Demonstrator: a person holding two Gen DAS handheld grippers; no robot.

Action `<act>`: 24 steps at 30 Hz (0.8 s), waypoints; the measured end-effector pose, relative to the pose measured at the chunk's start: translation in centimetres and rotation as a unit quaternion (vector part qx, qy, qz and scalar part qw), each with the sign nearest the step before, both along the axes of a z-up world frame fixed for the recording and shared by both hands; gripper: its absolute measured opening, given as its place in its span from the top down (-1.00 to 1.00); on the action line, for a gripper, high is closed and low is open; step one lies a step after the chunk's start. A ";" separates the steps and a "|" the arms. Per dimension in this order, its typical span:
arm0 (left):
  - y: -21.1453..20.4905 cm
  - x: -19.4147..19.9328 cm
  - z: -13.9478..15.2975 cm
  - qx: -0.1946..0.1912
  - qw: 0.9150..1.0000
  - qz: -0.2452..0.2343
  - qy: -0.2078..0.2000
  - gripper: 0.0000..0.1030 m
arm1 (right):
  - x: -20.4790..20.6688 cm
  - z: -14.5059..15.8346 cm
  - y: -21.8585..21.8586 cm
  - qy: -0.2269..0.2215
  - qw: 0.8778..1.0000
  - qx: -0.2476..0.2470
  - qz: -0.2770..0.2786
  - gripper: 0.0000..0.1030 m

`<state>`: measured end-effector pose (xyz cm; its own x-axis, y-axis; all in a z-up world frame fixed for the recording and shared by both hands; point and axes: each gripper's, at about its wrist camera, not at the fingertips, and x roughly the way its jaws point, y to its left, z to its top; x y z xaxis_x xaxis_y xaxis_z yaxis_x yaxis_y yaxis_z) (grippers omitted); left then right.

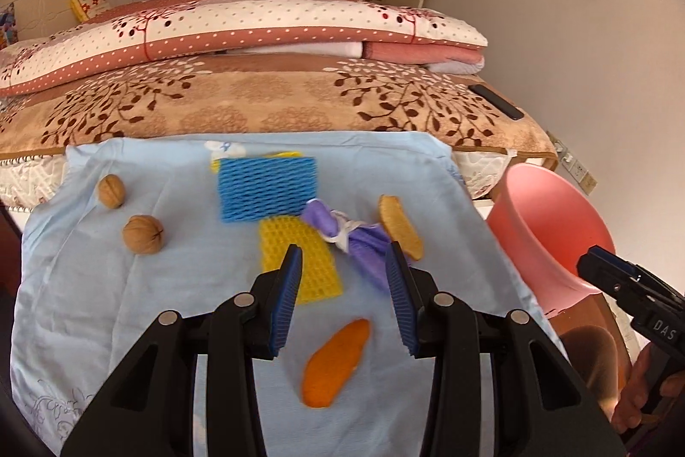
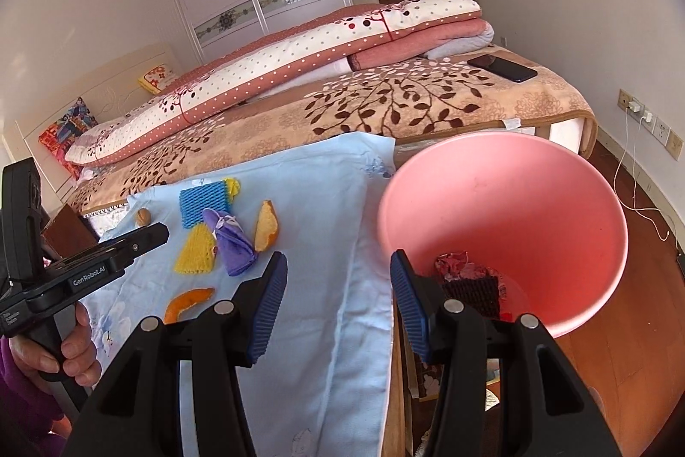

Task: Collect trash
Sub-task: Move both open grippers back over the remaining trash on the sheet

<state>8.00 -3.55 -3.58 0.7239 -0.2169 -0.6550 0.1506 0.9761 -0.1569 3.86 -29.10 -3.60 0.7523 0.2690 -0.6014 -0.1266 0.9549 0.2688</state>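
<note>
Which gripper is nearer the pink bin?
Right. The right gripper hangs beside the pink bin, one finger at its rim; the left gripper hovers over the blue cloth, further away.

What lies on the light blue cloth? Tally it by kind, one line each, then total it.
Walnuts: 2
Orange peel pieces: 2
Foam fruit nets: 3, blue, yellow, and a yellow one mostly hidden behind the blue
Purple wrapper: 1
Total: 8
</note>
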 end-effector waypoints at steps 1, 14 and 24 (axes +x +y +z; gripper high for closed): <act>0.7 0.2 -0.4 0.001 1.000 0.009 0.006 0.21 | 0.1 -0.1 0.4 0.002 1.000 -0.002 0.005 0.04; 2.0 3.6 -4.8 0.013 0.996 0.036 0.085 0.21 | 2.2 -1.4 3.5 0.025 0.998 -0.017 0.050 0.03; 1.7 3.4 -4.8 0.009 0.997 0.021 0.078 0.82 | 4.2 -1.3 7.1 0.026 0.994 -0.031 0.103 0.03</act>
<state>11.43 -1.85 -8.38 0.6208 -0.1751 -0.7641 0.0841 0.9840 -0.1571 8.05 -21.99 -4.91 0.6532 0.3750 -0.6578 -0.3081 0.9252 0.2215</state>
